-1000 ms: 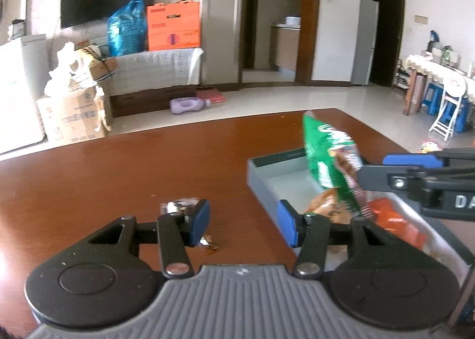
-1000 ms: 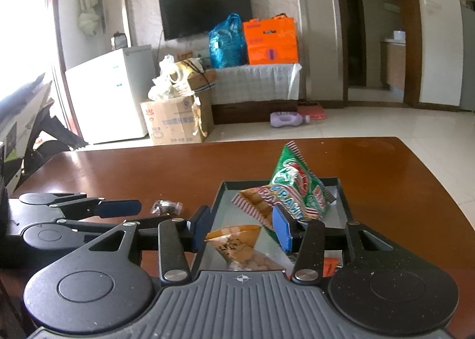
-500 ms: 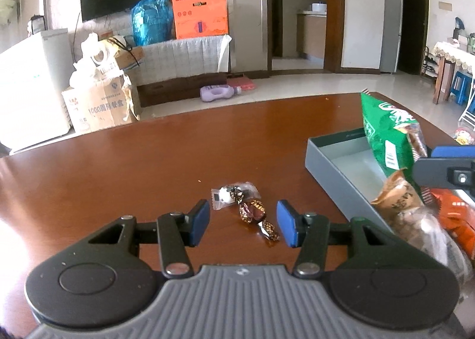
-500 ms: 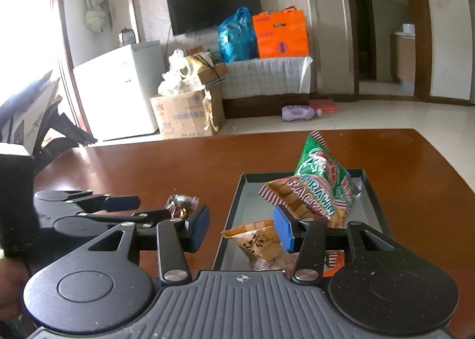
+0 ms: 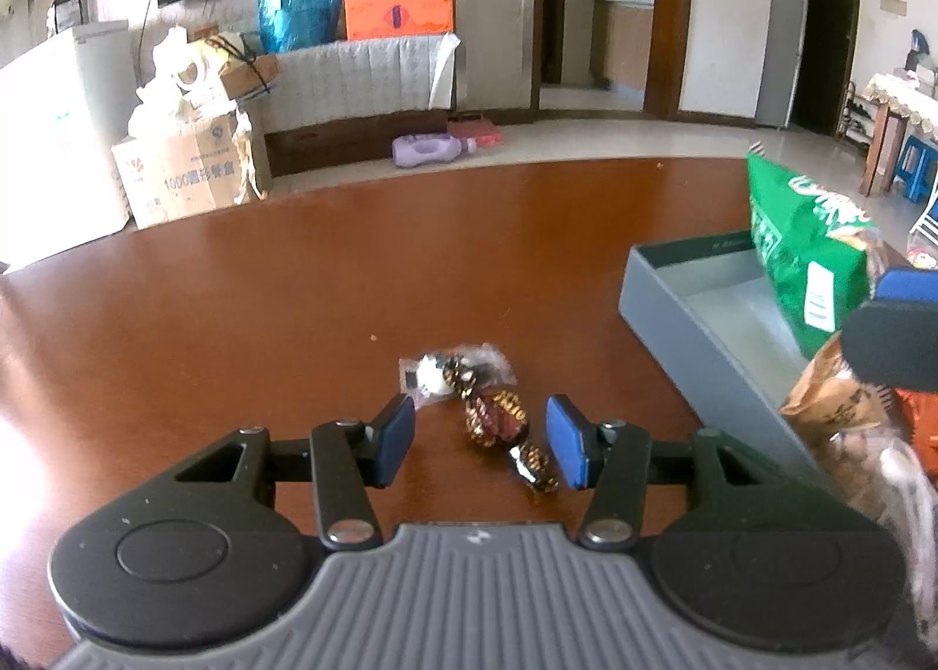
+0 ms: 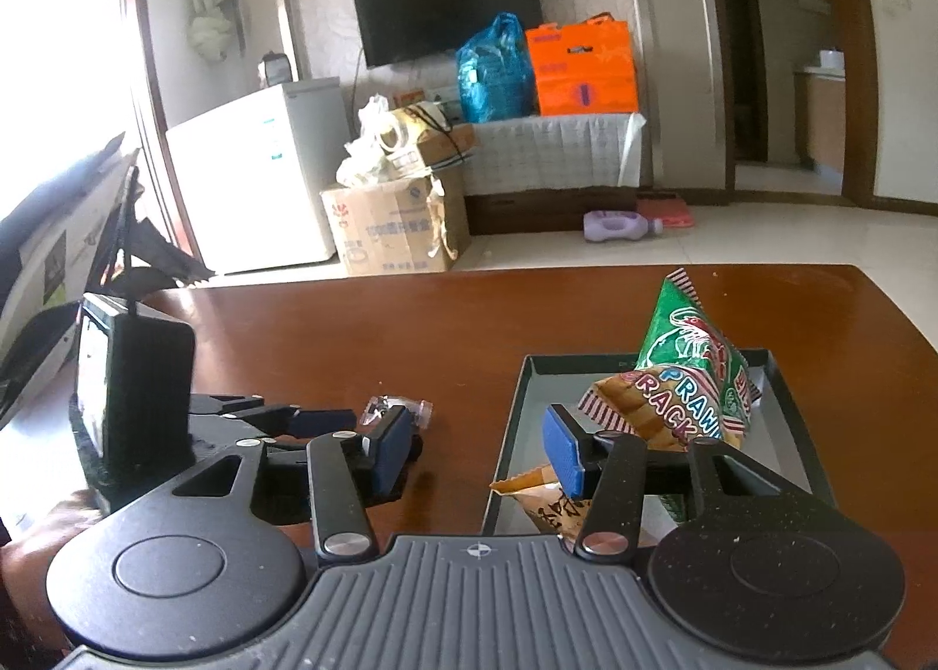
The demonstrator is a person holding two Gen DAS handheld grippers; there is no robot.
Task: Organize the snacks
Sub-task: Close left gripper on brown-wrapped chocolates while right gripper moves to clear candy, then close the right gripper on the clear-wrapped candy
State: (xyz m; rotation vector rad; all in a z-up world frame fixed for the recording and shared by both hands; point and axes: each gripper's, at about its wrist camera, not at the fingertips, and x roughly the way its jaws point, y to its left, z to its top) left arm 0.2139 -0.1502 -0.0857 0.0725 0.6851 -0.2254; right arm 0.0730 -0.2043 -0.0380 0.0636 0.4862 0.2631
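Your left hand-held gripper (image 5: 479, 448) hangs low over the glossy reddish-brown wooden tabletop (image 5: 293, 289), jaws open and touching nothing, with the dark foil-wrapped candies (image 5: 498, 424) and a small clear-wrapped sweet (image 5: 448, 371) lying between and just ahead of its blue pads. Your right hand-held gripper (image 6: 476, 450) is open too, empty, at the near edge of the shallow grey rectangular tray (image 6: 788, 424) holding the green prawn-cracker bag (image 6: 697, 371) and an orange-brown snack packet (image 6: 545, 500).

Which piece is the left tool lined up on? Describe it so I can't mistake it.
On the brown table, left of the grey tray, two sweets lie apart from the bagged snacks. The target is the dark, gold-patterned twist-wrapped candy between the left tool pads; the clear-wrapped sweet lies just beyond.
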